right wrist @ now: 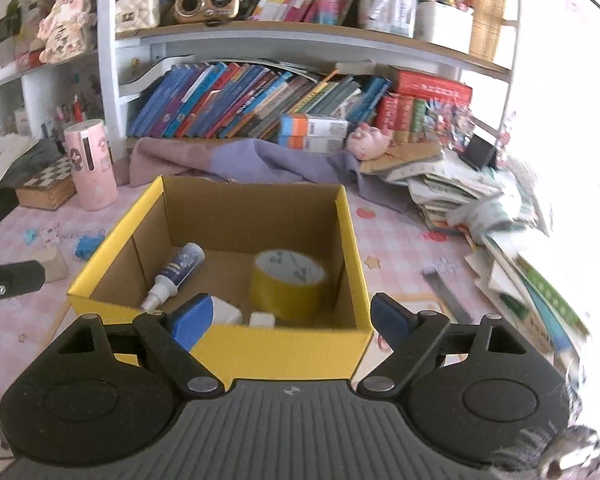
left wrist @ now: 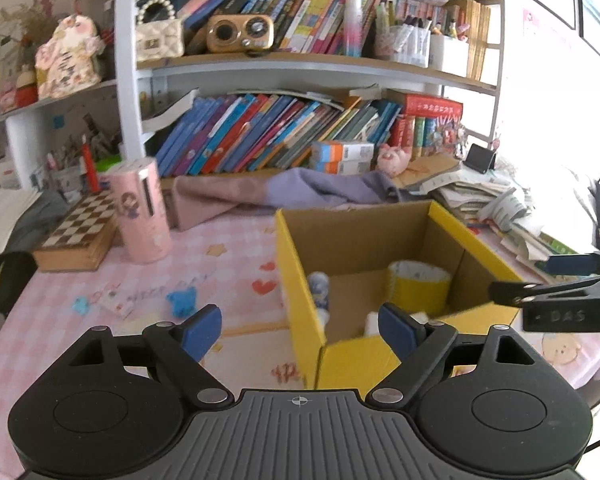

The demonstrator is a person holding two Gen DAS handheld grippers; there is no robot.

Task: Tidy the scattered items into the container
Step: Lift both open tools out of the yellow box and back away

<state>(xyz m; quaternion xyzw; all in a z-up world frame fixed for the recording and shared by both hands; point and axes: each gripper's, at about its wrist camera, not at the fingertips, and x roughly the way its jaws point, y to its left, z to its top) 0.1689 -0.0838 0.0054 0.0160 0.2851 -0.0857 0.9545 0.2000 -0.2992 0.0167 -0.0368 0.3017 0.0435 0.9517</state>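
Two gripper-mounted cameras, side by side, both facing the bookshelf across the pink-clothed table.

The left wrist view looks down and forward from just left of the yellow box (left wrist: 300,280), close to its near corner; the right wrist view sits square before the same box (right wrist: 284,350), peering straight in. Both share the box, the tape roll (left wrist: 418,286) (right wrist: 288,284), the pink tin (left wrist: 146,208) (right wrist: 92,164) and the shelves.

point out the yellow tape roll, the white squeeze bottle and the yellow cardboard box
yellow tape roll (right wrist: 288,290), right wrist view, on its yellow outer side
white squeeze bottle (right wrist: 176,274), right wrist view, on its labelled body
yellow cardboard box (right wrist: 284,354), right wrist view, on its near outer wall
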